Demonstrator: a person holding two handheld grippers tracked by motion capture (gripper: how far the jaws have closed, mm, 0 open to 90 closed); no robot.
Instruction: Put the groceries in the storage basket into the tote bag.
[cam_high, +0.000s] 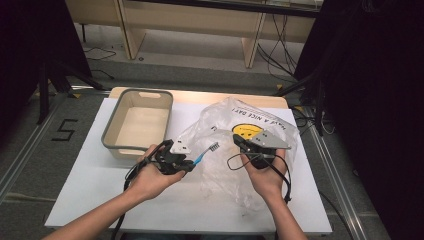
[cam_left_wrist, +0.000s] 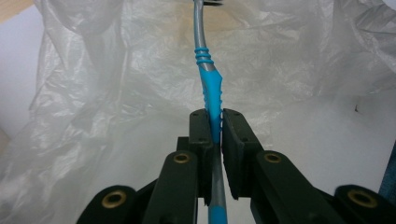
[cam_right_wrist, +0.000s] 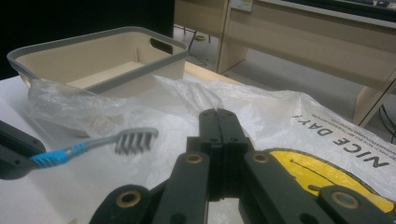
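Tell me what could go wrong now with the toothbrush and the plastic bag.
The left gripper pinches the toothbrush low on its handle, so its head might swing or slip. The right gripper is shut on thin plastic bag film, which could tear or slide free.

One blue and grey plastic toothbrush (cam_high: 204, 153) lies near the middle of the table. One clear crinkled plastic bag (cam_high: 235, 130) with a yellow smiley print spreads on the right. One beige rectangular plastic tub (cam_high: 111, 131) with a grey rim stands at the far left. Two black two-jaw grippers are counted, one left (cam_high: 189, 163) and one right (cam_high: 238, 140).
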